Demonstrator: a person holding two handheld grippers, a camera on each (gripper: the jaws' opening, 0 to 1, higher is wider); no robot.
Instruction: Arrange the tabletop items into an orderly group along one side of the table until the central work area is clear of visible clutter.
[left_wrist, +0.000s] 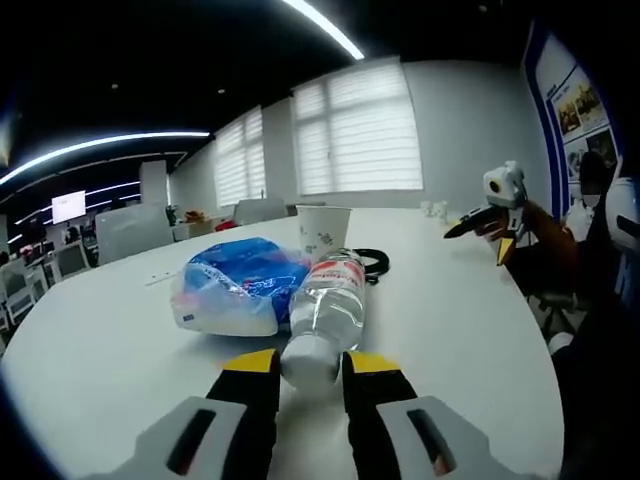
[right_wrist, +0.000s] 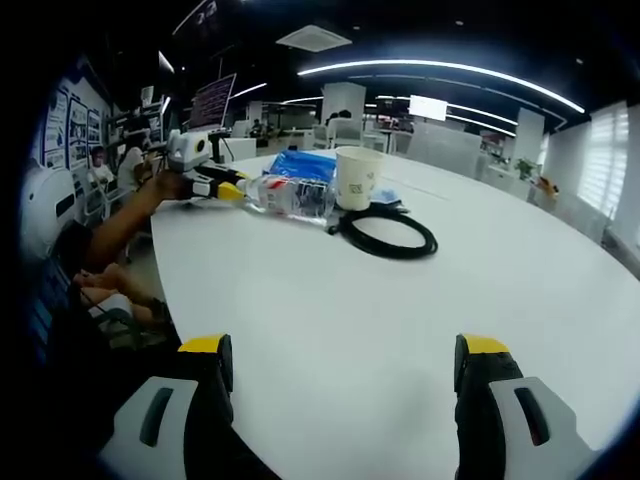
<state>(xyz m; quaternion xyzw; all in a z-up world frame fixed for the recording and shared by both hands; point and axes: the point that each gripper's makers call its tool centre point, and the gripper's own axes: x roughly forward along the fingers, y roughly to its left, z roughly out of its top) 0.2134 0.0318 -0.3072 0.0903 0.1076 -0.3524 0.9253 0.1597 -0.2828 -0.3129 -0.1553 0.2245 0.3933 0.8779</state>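
My left tongs (left_wrist: 312, 372) clamp one bottle (left_wrist: 325, 305) lying on the counter (left_wrist: 120, 340) beside one blue bag (left_wrist: 240, 285). My right tongs (right_wrist: 340, 365) gape apart, their view revealing one cup (right_wrist: 358, 178) and one whole black cable loop (right_wrist: 388, 235).

Bright ceiling strips (right_wrist: 440, 70), dim room, fisheye-warped edges.

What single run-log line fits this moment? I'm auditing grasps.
left gripper: jaws around bottle cap end | right gripper: open, over bare table | cup, cable, blue packet: untouched
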